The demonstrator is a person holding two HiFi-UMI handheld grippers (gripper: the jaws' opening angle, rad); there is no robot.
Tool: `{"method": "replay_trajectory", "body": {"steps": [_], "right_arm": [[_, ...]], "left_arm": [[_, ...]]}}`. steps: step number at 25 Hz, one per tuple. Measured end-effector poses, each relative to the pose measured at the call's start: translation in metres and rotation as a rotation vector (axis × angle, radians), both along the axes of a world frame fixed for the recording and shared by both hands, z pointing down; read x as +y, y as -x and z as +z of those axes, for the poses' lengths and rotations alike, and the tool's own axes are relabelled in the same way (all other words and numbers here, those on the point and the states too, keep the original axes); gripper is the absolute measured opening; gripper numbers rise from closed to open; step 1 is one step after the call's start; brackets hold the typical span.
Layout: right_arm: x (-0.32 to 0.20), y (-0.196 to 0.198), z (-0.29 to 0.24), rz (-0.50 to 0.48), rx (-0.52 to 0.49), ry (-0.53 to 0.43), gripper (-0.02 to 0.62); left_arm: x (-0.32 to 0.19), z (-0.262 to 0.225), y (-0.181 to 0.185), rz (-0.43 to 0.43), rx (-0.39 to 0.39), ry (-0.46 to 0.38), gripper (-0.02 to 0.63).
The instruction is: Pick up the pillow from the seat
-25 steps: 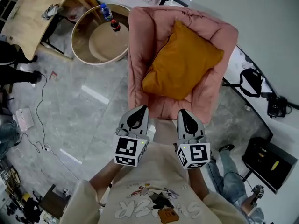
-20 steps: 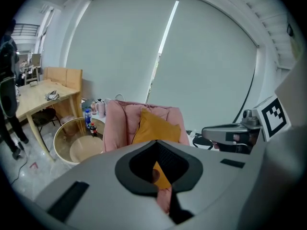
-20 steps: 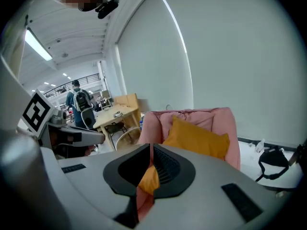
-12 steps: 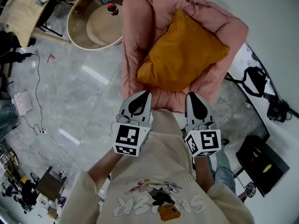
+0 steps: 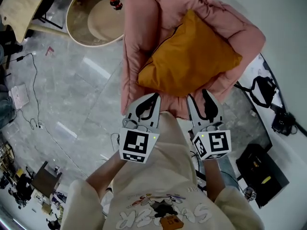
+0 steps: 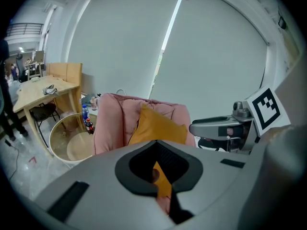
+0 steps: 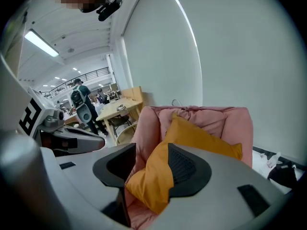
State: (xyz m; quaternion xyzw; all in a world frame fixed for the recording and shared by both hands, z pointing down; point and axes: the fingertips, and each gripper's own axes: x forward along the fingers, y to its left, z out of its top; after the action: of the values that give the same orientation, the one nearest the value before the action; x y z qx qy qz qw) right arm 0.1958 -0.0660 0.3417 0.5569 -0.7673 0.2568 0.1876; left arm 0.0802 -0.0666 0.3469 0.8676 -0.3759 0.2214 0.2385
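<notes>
Head view: orange pillow lies on the seat of a pink armchair, back corner up against the backrest, near edge toward the seat's front edge. The chair's top, the round table and the bottle on it are cut off by the frame. Left gripper and right gripper reach the seat's front edge; contact with the pillow unclear. Both were further back a second ago. Left gripper view: jaws together, nothing clamped, only a sliver of pillow seen through the notch. Right gripper view: jaws apart, having just been opening; pillow's near corner shows in the gap, pads not pressing it.
</notes>
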Motion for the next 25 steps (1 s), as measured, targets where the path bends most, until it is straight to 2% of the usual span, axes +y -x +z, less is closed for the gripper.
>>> {"method": "replay_trajectory", "body": {"steps": [8, 13, 17, 25], "right_arm": [[-0.032, -0.022, 0.029, -0.026, 0.033, 0.023, 0.324], [-0.055, -0.032, 0.043, 0.000, 0.081, -0.004, 0.451], [-0.074, -0.046, 0.056, -0.010, 0.101, -0.007, 0.480], [-0.093, -0.060, 0.095, -0.023, 0.130, 0.047, 0.527]], "left_arm": [[-0.022, 0.025, -0.019, -0.032, -0.005, -0.003, 0.005], [-0.032, 0.038, -0.025, -0.035, -0.006, 0.015, 0.010], [-0.042, 0.057, -0.037, -0.056, 0.002, 0.031, 0.012], [-0.049, 0.088, -0.043, -0.041, 0.021, 0.070, 0.134]]}}
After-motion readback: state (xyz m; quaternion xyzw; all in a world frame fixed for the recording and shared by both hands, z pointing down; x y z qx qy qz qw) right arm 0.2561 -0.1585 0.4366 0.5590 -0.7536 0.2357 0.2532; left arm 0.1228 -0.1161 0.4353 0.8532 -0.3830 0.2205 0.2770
